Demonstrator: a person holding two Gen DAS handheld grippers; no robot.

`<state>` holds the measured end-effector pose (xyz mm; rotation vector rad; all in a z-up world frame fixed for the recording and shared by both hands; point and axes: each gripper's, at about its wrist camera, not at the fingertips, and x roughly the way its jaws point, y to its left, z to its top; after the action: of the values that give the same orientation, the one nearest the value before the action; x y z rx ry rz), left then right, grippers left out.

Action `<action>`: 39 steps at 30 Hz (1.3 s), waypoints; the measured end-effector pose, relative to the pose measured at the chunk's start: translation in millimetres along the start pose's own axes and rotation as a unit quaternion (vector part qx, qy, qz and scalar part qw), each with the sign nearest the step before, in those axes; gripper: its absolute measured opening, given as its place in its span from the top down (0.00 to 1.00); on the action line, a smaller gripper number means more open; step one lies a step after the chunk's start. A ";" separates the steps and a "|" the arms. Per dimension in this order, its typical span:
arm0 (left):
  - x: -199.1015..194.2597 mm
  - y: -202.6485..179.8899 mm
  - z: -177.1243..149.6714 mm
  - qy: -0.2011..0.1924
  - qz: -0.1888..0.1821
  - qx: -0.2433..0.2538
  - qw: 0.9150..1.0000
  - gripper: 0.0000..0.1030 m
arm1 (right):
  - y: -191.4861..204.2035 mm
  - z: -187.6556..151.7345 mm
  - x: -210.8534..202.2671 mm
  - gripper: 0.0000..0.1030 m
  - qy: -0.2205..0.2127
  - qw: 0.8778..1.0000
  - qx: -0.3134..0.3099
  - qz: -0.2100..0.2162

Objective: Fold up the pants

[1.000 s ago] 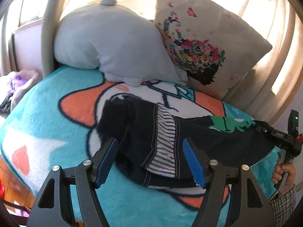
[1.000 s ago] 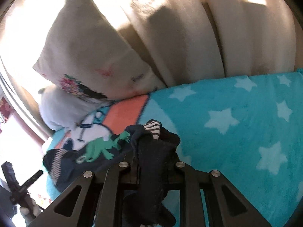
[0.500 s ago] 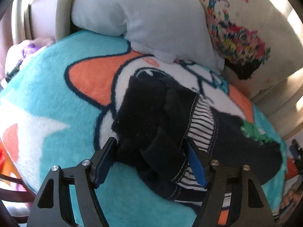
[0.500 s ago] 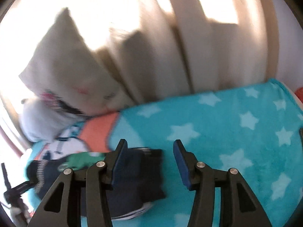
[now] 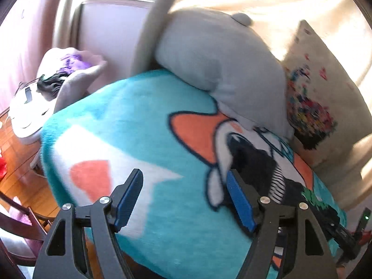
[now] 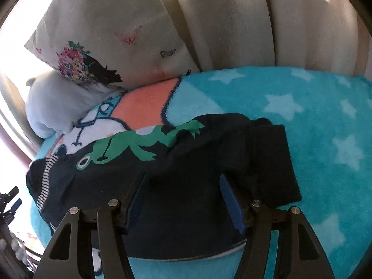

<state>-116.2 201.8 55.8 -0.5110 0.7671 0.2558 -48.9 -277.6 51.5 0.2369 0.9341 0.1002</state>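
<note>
The dark navy pants (image 6: pixel 190 162) with a green frog print and a striped waistband lie folded on the turquoise blanket (image 6: pixel 313 121). My right gripper (image 6: pixel 183 197) is open, its jaws low over the near part of the pants, holding nothing. In the left wrist view the pants (image 5: pixel 260 162) lie at the right, partly hidden behind my right-hand finger. My left gripper (image 5: pixel 183 197) is open and empty over bare blanket (image 5: pixel 139 121), left of the pants.
A grey plush pillow (image 5: pixel 220 58) and a floral cushion (image 6: pixel 104 34) lean against the cream backrest (image 6: pixel 255 23). A side table with clutter (image 5: pixel 41 93) and wooden floor (image 5: pixel 16 162) lie to the left of the bed edge.
My left gripper has swung left and away from the pants, which now lie at its right. My right gripper, open since half a second ago, has dropped closer over the pants.
</note>
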 end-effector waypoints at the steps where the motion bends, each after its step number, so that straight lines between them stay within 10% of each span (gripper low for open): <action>1: 0.0 5.6 0.1 0.001 0.000 -0.006 1.000 0.29 | 7.1 1.0 -6.7 0.34 -0.008 1.000 -0.008 -0.003; 19: -6.7 51.0 -5.2 0.008 -0.006 -0.022 1.000 0.29 | 184.6 -23.6 -8.9 0.31 -0.011 0.975 -0.214 0.058; 29: -8.3 -35.6 -20.0 0.048 -0.086 0.095 0.991 0.28 | 49.8 -20.3 -45.7 0.29 -0.057 0.998 -0.014 0.018; 39: 16.1 -208.7 -40.5 0.157 -0.221 0.215 0.938 0.27 | -63.4 -26.7 -49.6 0.23 -0.075 0.992 0.104 0.006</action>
<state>-45.5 3.9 91.8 -0.2968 0.9630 -0.4186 -100.8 -344.1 59.6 0.4385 0.7940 -0.0040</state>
